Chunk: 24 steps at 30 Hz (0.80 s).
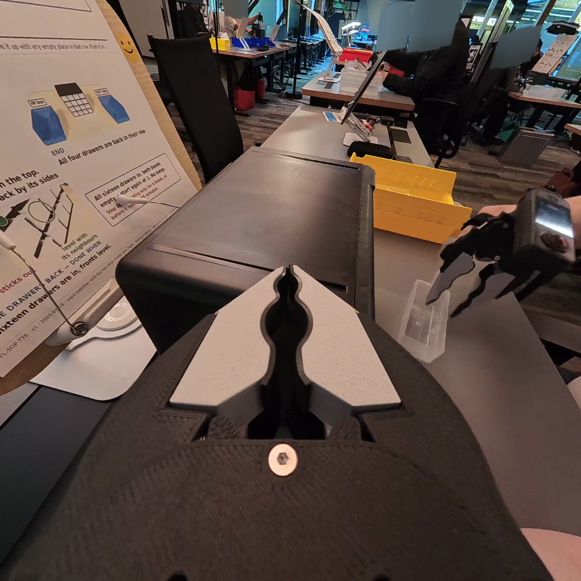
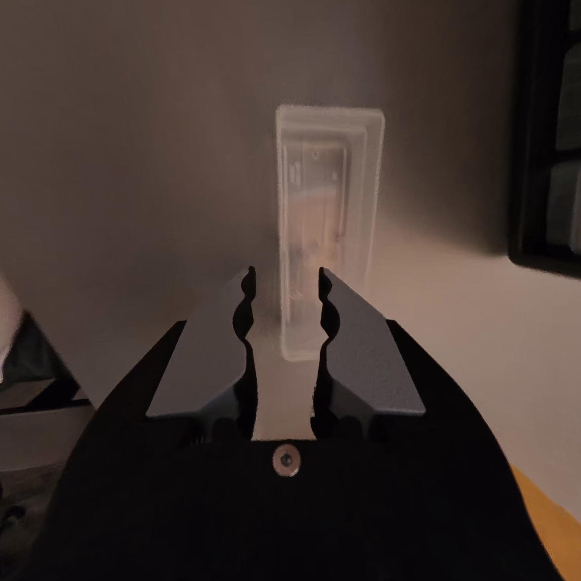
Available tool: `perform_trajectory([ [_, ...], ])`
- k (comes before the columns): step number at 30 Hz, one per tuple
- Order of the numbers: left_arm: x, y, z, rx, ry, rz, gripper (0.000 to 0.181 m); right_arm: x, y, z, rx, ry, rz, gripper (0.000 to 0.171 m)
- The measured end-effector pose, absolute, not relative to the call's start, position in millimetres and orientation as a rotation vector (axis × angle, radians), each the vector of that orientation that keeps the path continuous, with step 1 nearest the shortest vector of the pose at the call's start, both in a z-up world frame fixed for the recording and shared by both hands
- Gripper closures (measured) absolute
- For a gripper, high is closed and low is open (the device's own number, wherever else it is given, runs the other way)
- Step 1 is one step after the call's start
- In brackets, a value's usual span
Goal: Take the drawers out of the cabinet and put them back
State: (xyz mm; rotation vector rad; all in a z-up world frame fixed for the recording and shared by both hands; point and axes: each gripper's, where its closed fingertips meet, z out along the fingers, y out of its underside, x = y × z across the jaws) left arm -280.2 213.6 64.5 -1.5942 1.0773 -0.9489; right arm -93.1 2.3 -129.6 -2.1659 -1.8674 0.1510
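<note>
Grey counter [image 2: 125,157] carries one clear drawer [image 2: 330,226], lying at three o'clock of the black cabinet [image 1: 267,226]. Right gripper [image 2: 286,272] hovers over it, fingers apart; left gripper [image 1: 290,269] has fingers together, empty. Slick thin walls could slip from an off-centre pinch.

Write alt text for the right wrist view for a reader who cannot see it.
The open right gripper points down at a clear plastic drawer lying on a grey table, with its fingertips over the drawer's near end and nothing between them. The front of the black cabinet shows at the right edge.
</note>
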Motion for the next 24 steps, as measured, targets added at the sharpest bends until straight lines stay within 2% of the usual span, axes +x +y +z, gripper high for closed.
perform_trajectory([
  [1, -280.2, 213.5, 64.5, -1.594, 1.077, -0.950, 0.181, -102.2, -2.8, -128.9, -2.143, -1.893, 0.223, 0.135],
  [5, -280.2, 213.3, 64.5, -1.595, 1.077, -0.950, 0.181, -104.1, 3.9, -143.2, -2.130, -1.982, 0.136, 0.144],
  [9, -280.2, 213.3, 64.5, -1.594, 1.079, -0.953, 0.181, -102.5, 0.3, -155.3, -2.158, -2.048, 0.138, 0.167],
  [12, -280.2, 213.3, 64.6, -1.594, 1.078, -0.958, 0.181, -100.6, 5.5, -141.5, -2.112, -2.016, 0.121, 0.167],
  [15, -280.2, 213.3, 64.6, -1.595, 1.077, -0.957, 0.181, -87.8, 19.7, -96.0, -2.020, -1.888, 0.112, 0.168],
  [17, -280.1, 213.3, 64.6, -1.596, 1.078, -0.952, 0.181, -63.6, 36.9, -45.3, -1.873, -1.795, 0.019, 0.168],
  [21, -280.2, 213.3, 64.6, -1.593, 1.077, -0.959, 0.181, 29.7, 61.4, 47.4, -1.624, -1.717, -0.277, 0.167],
  [24, -280.3, 213.1, 64.6, -1.591, 1.076, -0.969, 0.181, 115.2, 65.3, 63.5, -1.643, -1.675, -0.398, 0.168],
])
